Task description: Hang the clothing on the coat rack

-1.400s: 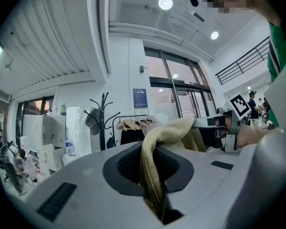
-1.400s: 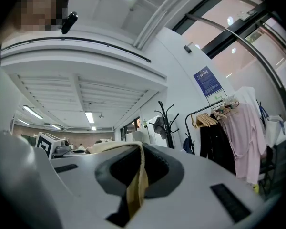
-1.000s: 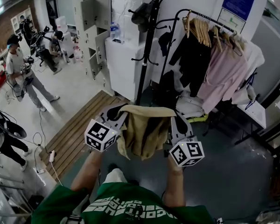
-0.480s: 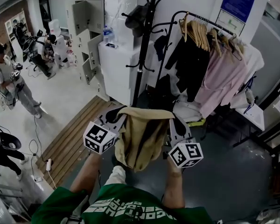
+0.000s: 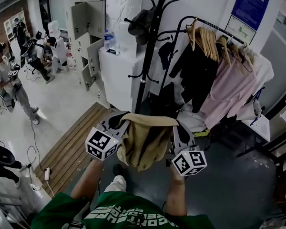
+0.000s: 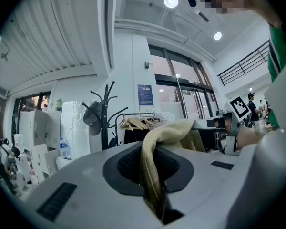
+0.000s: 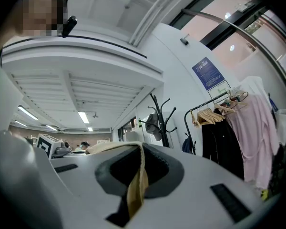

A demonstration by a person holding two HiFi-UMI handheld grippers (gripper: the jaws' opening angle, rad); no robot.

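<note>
While held up in front of the green shirt [image 5: 133, 216], pinched at both ends: the tan clothing [image 5: 145, 144]. Left edge squeezed tight in the left gripper [image 5: 118, 122], jaws pressed on the cloth. Right edge squeezed the same way in the right gripper [image 5: 178, 130]. Middle part sagging down between the two. Just past it, not touching, the tall black coat rack [image 5: 150, 46], with a grey cap [image 5: 138, 23] on one hook. Farther right, a clothes rail [image 5: 207, 25] with wooden hangers, black and pink clothes. Far left, white lockers [image 5: 88, 27].
</note>
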